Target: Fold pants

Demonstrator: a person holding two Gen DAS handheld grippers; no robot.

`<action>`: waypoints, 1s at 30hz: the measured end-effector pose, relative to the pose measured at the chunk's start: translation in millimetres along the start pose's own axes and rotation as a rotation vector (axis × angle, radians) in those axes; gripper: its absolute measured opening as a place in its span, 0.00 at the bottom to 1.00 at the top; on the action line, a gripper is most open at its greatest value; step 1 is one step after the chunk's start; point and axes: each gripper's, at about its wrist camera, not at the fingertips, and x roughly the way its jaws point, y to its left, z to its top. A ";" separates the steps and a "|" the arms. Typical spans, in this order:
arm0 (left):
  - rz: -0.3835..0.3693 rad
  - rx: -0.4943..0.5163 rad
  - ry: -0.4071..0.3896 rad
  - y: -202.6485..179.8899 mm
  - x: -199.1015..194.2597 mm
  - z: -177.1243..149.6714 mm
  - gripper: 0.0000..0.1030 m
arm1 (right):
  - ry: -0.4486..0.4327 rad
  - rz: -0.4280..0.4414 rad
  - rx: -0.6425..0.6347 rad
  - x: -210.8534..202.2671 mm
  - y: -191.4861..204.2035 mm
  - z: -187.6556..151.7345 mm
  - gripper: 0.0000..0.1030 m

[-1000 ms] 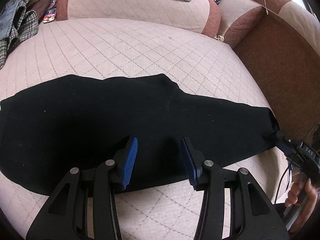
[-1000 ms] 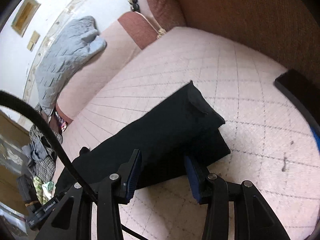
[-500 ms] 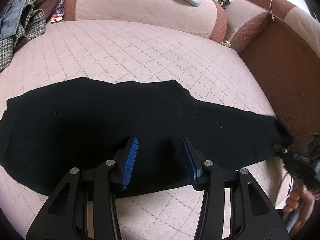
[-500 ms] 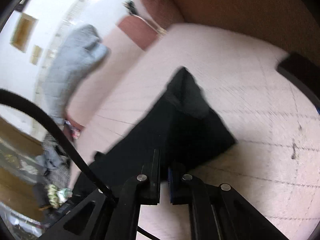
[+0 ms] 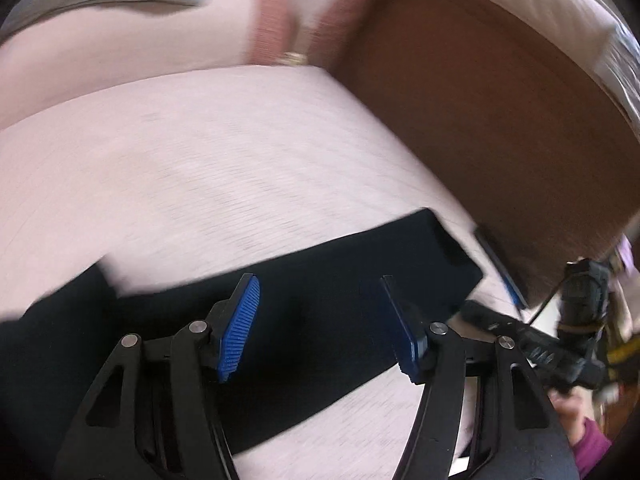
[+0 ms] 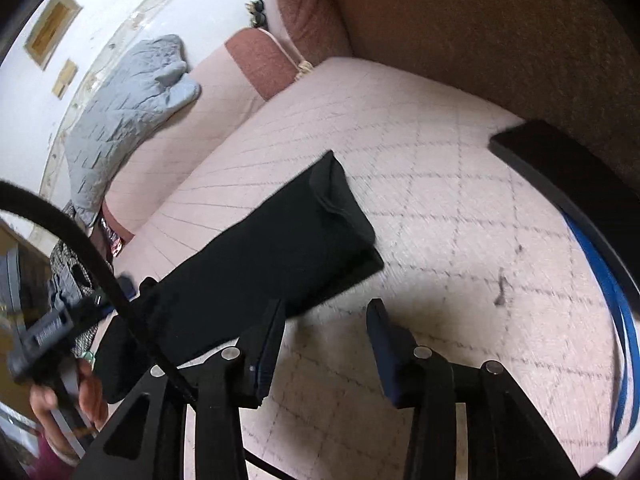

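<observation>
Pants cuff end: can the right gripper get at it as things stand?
Probably yes. The right gripper is open, and the black pants lie flat on the quilted sofa seat just ahead of its left finger, with nothing between them. The cuff end sits slightly left of the jaws.

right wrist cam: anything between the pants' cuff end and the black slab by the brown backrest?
Nothing. In the right wrist view only bare quilted cushion separates the pants from the slab.

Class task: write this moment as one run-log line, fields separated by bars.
task: fold pants | left gripper: open above black pants | right gripper: open, empty, at hem | pants: flat on sofa seat
</observation>
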 end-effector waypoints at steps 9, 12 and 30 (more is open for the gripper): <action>-0.143 0.160 0.197 -46.2 94.1 54.7 0.60 | -0.048 0.098 -0.002 8.3 -12.2 -1.4 0.41; -0.158 0.199 0.252 -54.4 119.1 60.3 0.60 | -0.063 0.105 -0.016 9.5 -14.1 -2.5 0.41; -0.199 0.330 0.232 -90.2 149.8 61.9 0.16 | -0.118 0.119 0.027 23.4 -9.2 17.4 0.12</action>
